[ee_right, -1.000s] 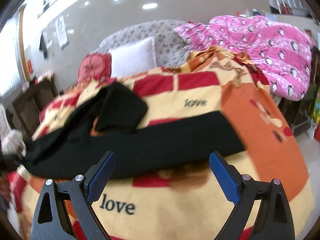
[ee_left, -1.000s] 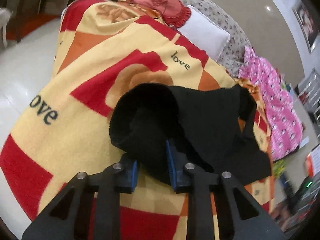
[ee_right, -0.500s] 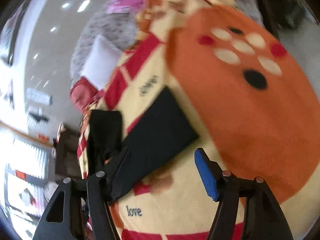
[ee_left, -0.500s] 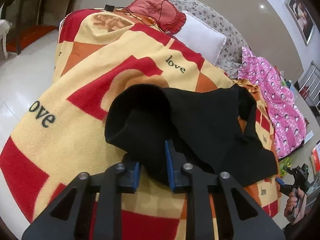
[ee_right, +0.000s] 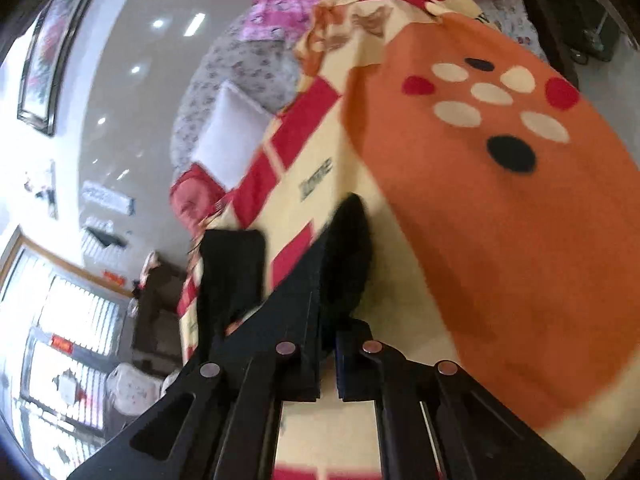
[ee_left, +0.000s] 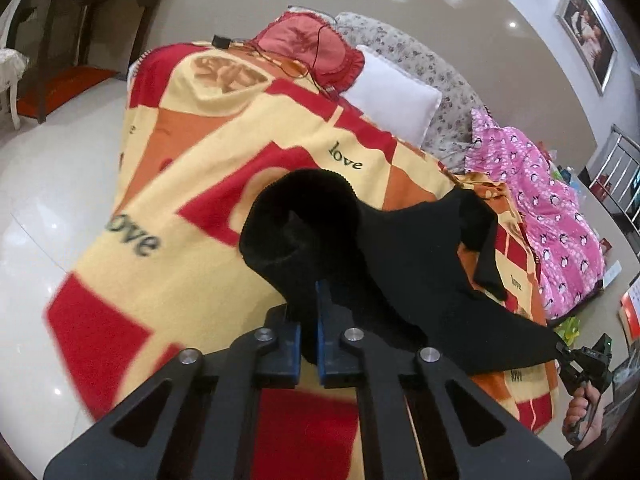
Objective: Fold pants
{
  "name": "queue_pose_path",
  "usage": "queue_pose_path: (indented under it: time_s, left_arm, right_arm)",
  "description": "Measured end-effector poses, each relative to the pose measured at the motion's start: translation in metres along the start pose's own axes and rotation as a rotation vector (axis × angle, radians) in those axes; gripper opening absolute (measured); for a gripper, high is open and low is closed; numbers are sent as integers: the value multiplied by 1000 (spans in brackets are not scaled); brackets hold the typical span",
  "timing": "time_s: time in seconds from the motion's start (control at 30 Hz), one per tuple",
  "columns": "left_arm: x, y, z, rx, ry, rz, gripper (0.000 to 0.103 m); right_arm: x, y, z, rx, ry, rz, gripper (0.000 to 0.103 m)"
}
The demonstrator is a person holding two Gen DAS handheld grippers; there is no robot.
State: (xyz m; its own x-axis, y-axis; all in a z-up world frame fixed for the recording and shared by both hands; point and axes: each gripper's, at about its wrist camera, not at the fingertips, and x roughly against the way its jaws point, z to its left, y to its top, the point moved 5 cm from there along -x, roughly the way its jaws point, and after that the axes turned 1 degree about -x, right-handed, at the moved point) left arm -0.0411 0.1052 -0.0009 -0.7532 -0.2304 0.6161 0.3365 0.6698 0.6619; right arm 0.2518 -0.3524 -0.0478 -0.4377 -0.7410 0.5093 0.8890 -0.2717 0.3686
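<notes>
Ahead of me a bed wears a yellow, red and orange blanket printed "love". At its head lie a white pillow, a red cushion and a floral headboard. A pink quilt is heaped at the far side. The floor is pale, glossy tile; a dark table stands by the grey wall, framed pictures hang higher up, and bright windows glare beyond
</notes>
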Motion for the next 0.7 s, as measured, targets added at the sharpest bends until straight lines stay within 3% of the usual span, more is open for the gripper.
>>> queue_pose_path:
  time_s: [0.2, 0.3, 0.37, 0.43, 0.5, 0.57, 0.63, 0.67, 0.7]
  left_arm:
    - [39, -9, 27, 41, 18, -16, 3]
    - [31, -13, 37, 38, 59, 3, 3]
    - [14, -18, 39, -10, 115, 49, 8]
    - [11, -19, 43, -45, 204, 25, 20]
    - [15, -16, 45, -50, 230, -10, 21]
    - [26, -11, 41, -107, 272, -80, 32]
    - [35, -9, 28, -205, 261, -138, 42]
    - [39, -9, 13, -288, 211, -166, 52]
    - [42, -10, 3, -360, 165, -177, 58]
  right_arm:
    - [18, -47, -12, -37, 54, 106, 4]
    - [13, -65, -19, -42, 62, 140, 4]
    - [10, -68, -21, -1, 17, 136, 5]
    - [20, -56, -19, 77, -119, 43, 11]
    - [32, -41, -3, 203, -235, -64, 11]
    - [34, -33, 35, 407, -306, -126, 18]
    - [17, -42, 84, 667, -294, -111, 42]
    - [4, -49, 102, 780, -288, -94, 58]
    - [-11, -54, 122, 893, -283, -74, 63]
